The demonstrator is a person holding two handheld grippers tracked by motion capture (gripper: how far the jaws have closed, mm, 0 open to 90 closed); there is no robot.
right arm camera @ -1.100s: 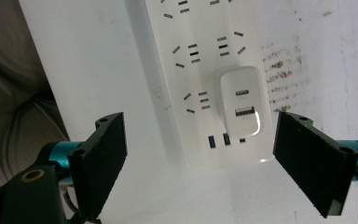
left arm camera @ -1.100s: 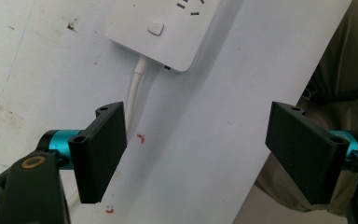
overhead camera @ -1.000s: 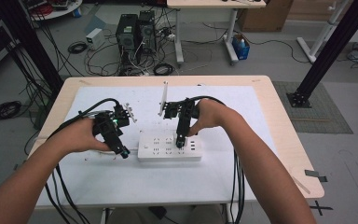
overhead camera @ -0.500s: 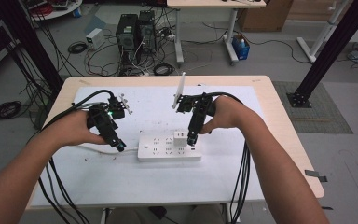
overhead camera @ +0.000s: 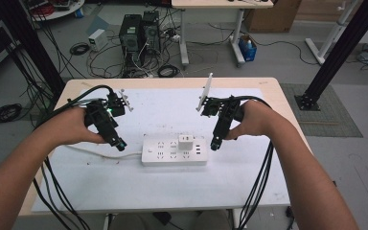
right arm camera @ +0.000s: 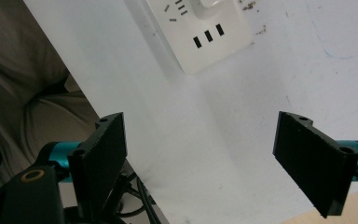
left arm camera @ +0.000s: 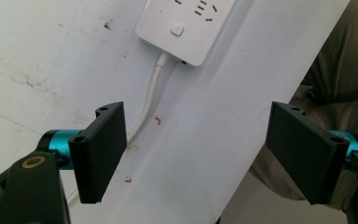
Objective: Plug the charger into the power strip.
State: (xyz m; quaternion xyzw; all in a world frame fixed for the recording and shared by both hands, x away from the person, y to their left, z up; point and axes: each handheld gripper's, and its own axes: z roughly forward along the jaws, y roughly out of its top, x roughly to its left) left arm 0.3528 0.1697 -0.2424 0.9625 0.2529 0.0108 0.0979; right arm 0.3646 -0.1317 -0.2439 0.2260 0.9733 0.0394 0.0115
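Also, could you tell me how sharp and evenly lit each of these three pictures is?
High view: soft, evenly lit, power strip readable. Left gripper view: crisp, bright sheet, cord sharp. Right gripper view: jaws sharp, power strip slightly soft, white sheet near glare.

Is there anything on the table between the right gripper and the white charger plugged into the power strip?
Nothing visible. The right gripper hangs open just off the right end of the power strip; between it and the charger lie only the strip's own sockets.
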